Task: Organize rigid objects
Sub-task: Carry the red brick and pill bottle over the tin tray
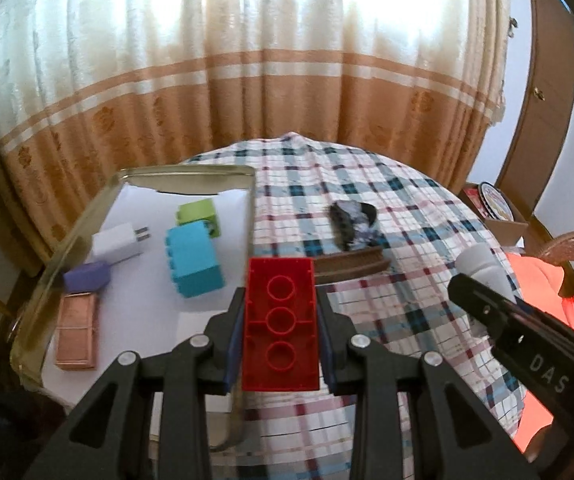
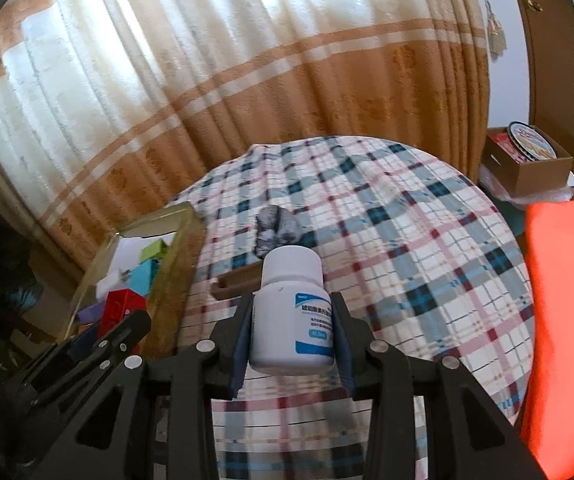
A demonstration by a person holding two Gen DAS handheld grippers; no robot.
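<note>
Left wrist view. The left gripper point(image 1: 281, 322) pinches a red brick point(image 1: 281, 324) between its pads, underside up, with three round sockets showing. The brick hangs above the near right rim of the tray point(image 1: 31, 312). Already in the tray: a green block point(image 1: 199, 212), a blue block point(image 1: 195, 264), a white charger point(image 1: 119, 244), a purple item point(image 1: 87, 276) and a copper-coloured case point(image 1: 77, 332). On the checked cloth point(image 1: 387, 320), outside the tray, lie a dark crumpled item point(image 1: 353, 220) and a brown piece point(image 1: 351, 266).

Right wrist view. The right gripper point(image 2: 293, 332) is clamped on a bottle point(image 2: 291, 312), upright: white body, white cap, blue-edged label with print too small to read. It is held over the cloth, right of the tray.

Judgement: the task looks more than half done. Five items are stowed, two are in hand and not yet placed, and two are left on the cloth.
</note>
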